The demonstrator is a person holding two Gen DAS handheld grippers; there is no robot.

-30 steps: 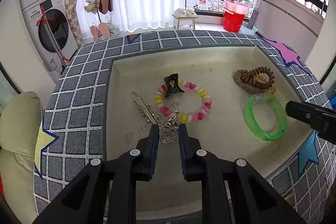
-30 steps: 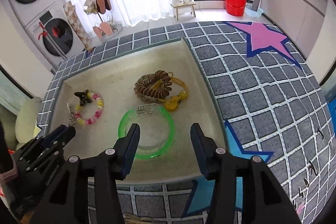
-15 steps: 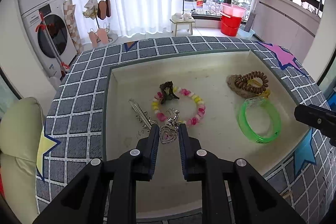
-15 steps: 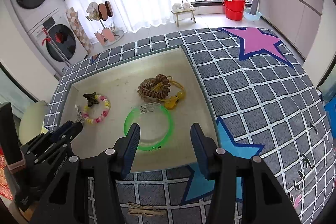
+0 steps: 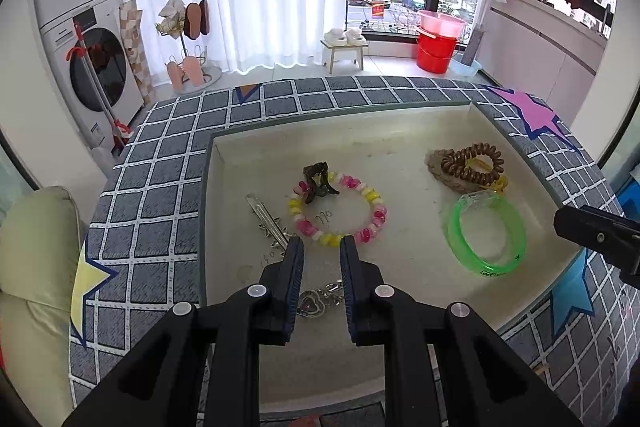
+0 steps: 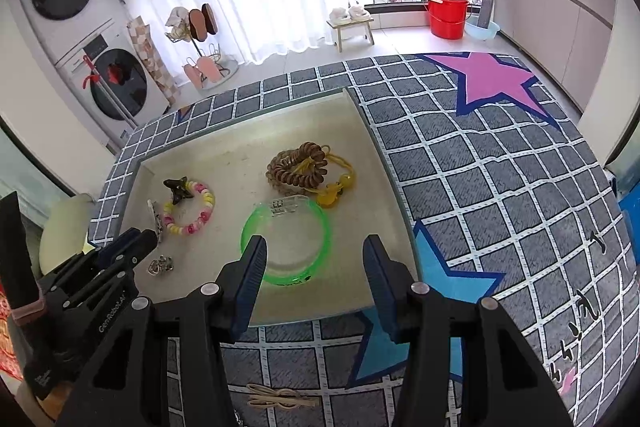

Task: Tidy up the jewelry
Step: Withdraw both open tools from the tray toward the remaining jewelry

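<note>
Jewelry lies in a shallow cream tray sunk into a grid-pattern cloth. Heart pendant rests on tray floor, near edge, w/ its chain. Left gripper hovers above it, jaws slightly apart, holding nothing; pendant shows in the gap between the fingers, lower down. Bead bracelet, pink/yellow/white, lies just beyond fingertips, a dark claw clip on its far side. Silver hair clip lies left of bracelet. Green bangle sits right, near a brown coil tie w/ yellow cord. Right gripper hovers over bangle, jaws wide, empty. Rubber bands lie on cloth, near side.
</note>
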